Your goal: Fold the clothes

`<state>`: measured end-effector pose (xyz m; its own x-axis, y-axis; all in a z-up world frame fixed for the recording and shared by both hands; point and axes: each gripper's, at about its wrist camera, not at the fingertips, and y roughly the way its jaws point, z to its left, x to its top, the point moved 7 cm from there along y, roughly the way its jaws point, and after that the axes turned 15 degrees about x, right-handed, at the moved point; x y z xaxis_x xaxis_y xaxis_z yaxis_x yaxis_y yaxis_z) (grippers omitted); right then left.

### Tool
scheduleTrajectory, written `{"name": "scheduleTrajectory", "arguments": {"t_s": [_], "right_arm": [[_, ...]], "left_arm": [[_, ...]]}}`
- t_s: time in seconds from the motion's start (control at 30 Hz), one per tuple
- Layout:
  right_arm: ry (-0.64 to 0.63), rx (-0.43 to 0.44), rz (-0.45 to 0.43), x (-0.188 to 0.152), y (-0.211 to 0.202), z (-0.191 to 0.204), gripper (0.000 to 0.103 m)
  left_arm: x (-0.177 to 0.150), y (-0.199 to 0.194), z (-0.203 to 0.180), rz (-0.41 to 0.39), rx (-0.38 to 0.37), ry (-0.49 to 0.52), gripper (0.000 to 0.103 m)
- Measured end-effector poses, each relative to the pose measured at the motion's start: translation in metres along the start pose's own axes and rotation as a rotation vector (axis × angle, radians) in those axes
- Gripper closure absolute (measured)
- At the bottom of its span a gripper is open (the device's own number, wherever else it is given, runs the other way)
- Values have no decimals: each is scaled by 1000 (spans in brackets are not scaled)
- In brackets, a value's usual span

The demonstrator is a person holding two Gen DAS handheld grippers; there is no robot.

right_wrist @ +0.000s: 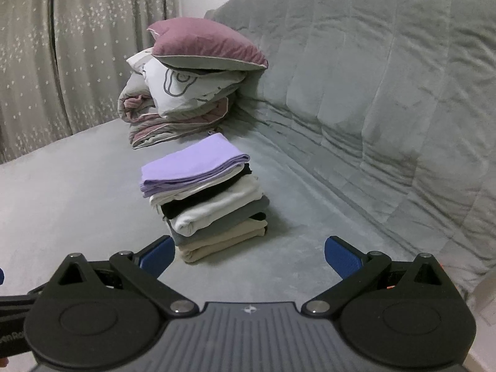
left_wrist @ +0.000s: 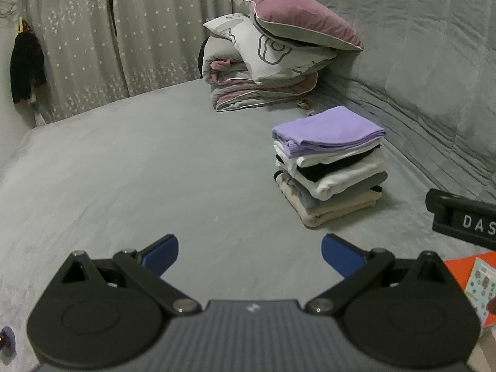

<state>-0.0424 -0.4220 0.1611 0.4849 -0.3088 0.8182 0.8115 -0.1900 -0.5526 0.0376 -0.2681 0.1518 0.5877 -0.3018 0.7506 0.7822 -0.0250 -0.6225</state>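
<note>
Both the left gripper and right gripper hang spread and empty over the bed, the folded stack at one o'clock, so fetching another garment seems next.

Each claw, the left claw and the right claw, has two blue fingers on black arms with round silver screws. The arms join big black round parts. The middle is gray with thin lines and a small white mark.
</note>
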Motion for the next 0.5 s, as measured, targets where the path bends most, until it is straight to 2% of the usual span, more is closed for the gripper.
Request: {"name": "scheduleTrajectory", "arguments": {"t_s": [0.23,0.5], "right_arm": [[-72,-10,-27,2,-30,22,0],[-103,-22,-30,0,-40,32,0]], "left_arm": [[-7,-18,12,-18,-14,-16,0],[-12,-26,19,-22,-25,-28,0]]}}
